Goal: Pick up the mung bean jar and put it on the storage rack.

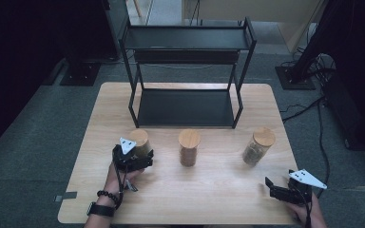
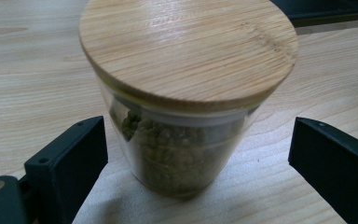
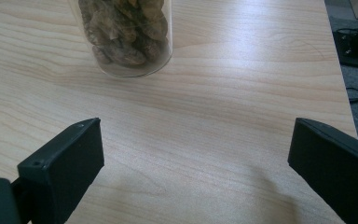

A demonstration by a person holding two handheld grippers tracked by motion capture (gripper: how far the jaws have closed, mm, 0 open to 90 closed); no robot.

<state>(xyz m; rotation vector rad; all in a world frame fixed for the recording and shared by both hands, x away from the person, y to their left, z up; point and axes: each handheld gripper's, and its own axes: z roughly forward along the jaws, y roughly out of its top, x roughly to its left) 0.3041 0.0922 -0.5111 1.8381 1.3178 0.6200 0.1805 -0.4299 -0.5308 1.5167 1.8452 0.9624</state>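
Jar of green bits (image 2: 177, 140) at 9 o'clock on desk (image 1: 218, 190) | left tool (image 1: 140, 159) wide, straddling glass without touching, lined up to grip below lid | right tool (image 1: 272, 186) at 4 o'clock, wide, empty, parked clear.

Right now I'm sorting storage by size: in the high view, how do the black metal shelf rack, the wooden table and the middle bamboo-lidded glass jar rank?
1. Wooden table, the largest.
2. Black metal shelf rack, which stands on it.
3. Middle bamboo-lidded glass jar, by far the smallest.
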